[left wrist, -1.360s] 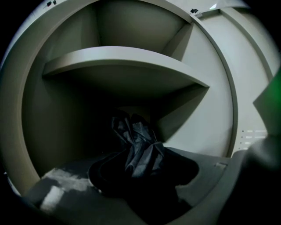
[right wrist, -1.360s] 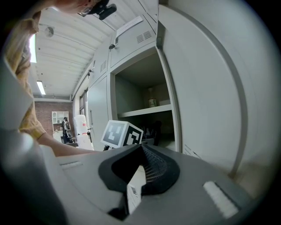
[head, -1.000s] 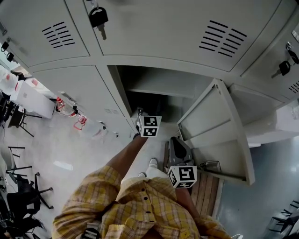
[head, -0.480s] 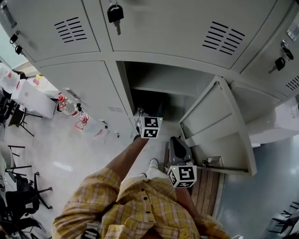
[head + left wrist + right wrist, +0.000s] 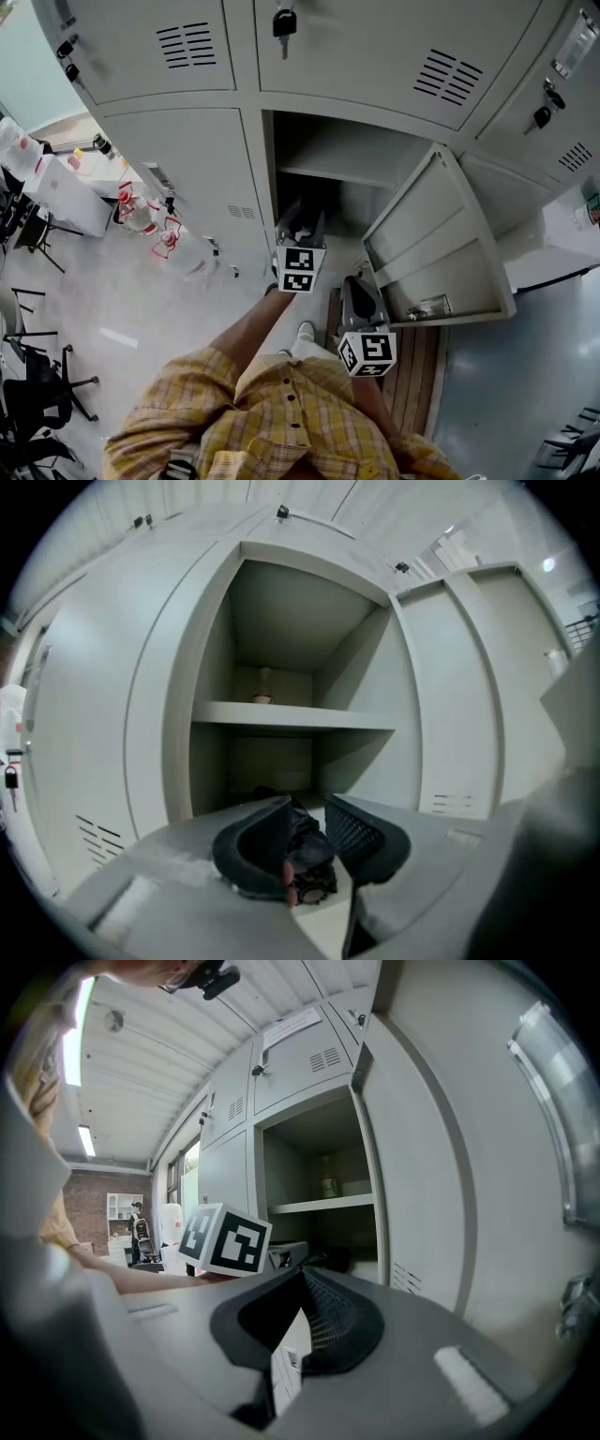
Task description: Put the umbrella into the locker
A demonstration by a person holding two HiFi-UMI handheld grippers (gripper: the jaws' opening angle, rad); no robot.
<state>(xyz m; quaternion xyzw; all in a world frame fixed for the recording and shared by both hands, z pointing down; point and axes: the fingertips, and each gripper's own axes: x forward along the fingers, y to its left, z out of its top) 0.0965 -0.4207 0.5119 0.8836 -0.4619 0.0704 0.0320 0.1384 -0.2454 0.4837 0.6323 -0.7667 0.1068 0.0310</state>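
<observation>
The locker (image 5: 319,155) stands open, its door (image 5: 436,239) swung to the right. A black folded umbrella (image 5: 305,841) lies in the lower compartment under the shelf (image 5: 291,714). My left gripper (image 5: 307,803) points into that compartment and its jaws are closing. The umbrella's near end shows between them, with a gap on the right side, so no grip shows. In the head view the left gripper (image 5: 302,230) is at the locker's mouth. My right gripper (image 5: 356,291) hangs lower right beside the door. Its jaws (image 5: 303,1274) meet at the tips with nothing in them.
A small jar (image 5: 262,697) stands on the shelf's back. Keys (image 5: 284,21) hang from the upper locker doors. Bottles (image 5: 141,216) stand on the floor at left, chairs (image 5: 37,394) further left. A wooden pallet (image 5: 412,375) lies under the door, by the person's shoe (image 5: 307,330).
The left gripper has risen and its jaws now show at the locker's opening. The head view has tilted, showing more of the open compartment. The right gripper has barely shifted.
</observation>
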